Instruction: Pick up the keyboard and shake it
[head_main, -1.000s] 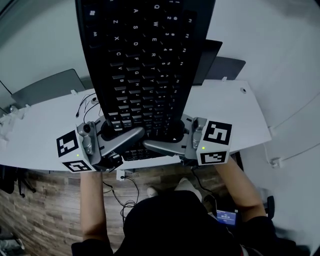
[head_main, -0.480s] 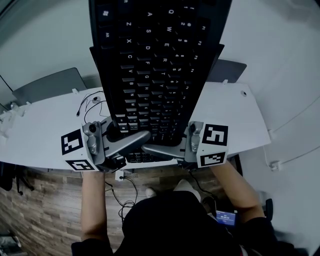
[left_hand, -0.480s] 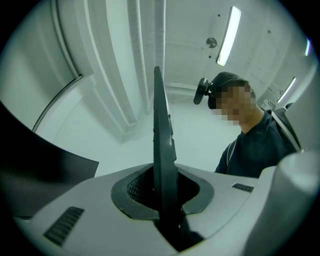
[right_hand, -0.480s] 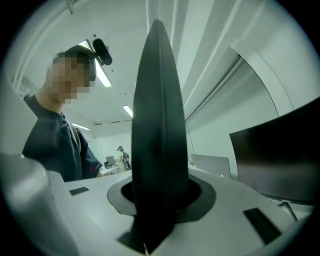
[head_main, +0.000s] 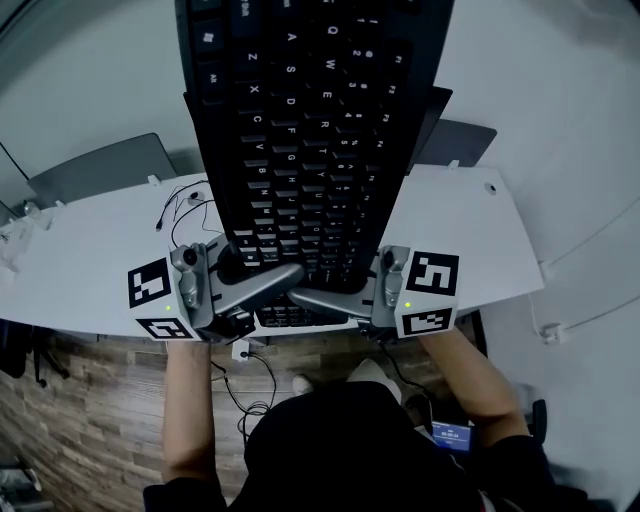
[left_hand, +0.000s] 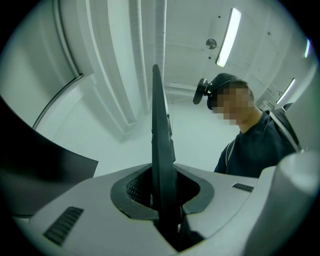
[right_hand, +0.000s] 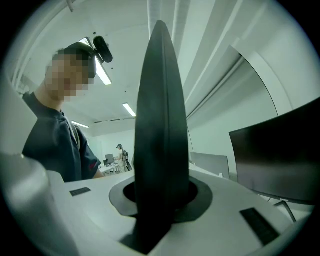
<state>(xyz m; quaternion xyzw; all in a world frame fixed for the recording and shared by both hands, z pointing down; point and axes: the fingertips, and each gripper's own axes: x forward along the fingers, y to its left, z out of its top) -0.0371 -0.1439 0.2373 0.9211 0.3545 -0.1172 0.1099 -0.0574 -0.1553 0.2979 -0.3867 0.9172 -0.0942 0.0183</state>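
You hold both forearms out over the near edge of the white desk, with the grippers turned inward towards each other. The left gripper comes in from the left and the right gripper from the right, each about level. The black keyboard is lifted clear of the desk. It stands on end, rising from the grippers towards your head, key side facing you.

In the left gripper view, the left gripper is clamped on the keyboard, which shows there as a thin edge-on blade between the pads. In the right gripper view, the right gripper is likewise pressed onto the keyboard, seen as a broad dark slab. A dark monitor stands to its right.

Compared with a second ago, your right gripper's jaws have just been closing and now grip the keyboard's near end. The keyboard's far end has swung a little to the right, and your left gripper has kept its clamp throughout.
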